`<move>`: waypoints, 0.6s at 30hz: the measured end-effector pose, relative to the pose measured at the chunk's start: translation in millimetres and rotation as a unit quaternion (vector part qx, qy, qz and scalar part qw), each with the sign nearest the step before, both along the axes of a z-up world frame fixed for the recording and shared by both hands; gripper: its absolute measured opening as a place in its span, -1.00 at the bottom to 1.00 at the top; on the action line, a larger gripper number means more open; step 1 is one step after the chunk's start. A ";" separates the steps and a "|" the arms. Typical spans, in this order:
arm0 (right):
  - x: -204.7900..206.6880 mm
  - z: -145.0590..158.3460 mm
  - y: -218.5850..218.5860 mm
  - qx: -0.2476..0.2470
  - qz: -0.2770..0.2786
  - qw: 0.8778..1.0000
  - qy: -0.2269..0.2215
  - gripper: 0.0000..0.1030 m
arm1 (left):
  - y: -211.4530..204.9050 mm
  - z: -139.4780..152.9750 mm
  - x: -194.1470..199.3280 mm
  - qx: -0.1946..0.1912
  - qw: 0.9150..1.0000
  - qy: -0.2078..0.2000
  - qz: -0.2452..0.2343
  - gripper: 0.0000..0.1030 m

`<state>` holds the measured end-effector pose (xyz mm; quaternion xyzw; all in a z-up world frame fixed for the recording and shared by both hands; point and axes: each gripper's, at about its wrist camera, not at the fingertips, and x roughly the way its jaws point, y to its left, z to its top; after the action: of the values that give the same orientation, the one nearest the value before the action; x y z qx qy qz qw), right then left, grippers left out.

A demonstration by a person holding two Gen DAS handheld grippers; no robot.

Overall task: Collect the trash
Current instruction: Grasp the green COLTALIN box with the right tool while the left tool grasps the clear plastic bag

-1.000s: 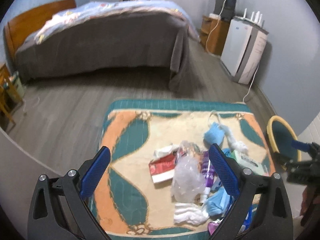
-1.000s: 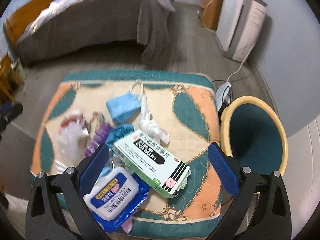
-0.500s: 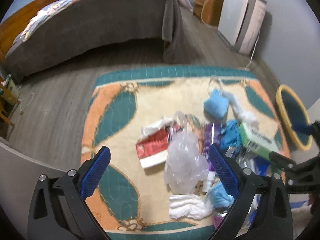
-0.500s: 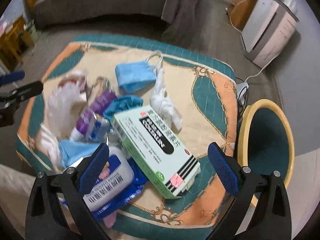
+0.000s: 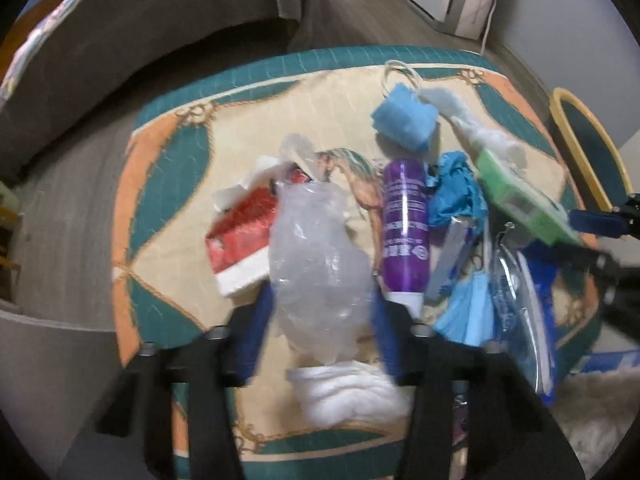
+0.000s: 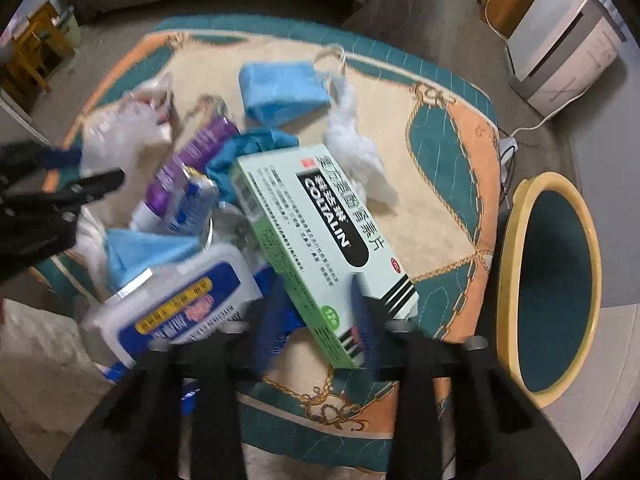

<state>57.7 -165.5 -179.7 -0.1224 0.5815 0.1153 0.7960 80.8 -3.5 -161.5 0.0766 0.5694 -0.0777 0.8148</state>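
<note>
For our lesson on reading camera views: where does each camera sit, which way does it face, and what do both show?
Left wrist: on the left hand-held gripper, facing steeply down at a clear plastic bag between its fingers.
Right wrist: on the right hand-held gripper, facing down at a green medicine box it grips.
Shared: purple tube, patterned mat.

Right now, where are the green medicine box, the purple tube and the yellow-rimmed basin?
green medicine box (image 6: 320, 232), right wrist view, printed top face.
purple tube (image 5: 404, 224), left wrist view, mid body.
yellow-rimmed basin (image 6: 592, 280), right wrist view, right rim.
</note>
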 end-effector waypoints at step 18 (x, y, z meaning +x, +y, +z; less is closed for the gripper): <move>-4.9 -2.9 20.1 -0.049 0.054 0.997 -0.026 0.03 | -5.1 30.6 3.3 -0.006 0.998 -0.066 0.001 -0.73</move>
<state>52.8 -145.4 -182.6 -0.1956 0.5580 0.1261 0.7966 84.0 -8.6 -130.9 0.0762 0.5136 -0.0744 0.8514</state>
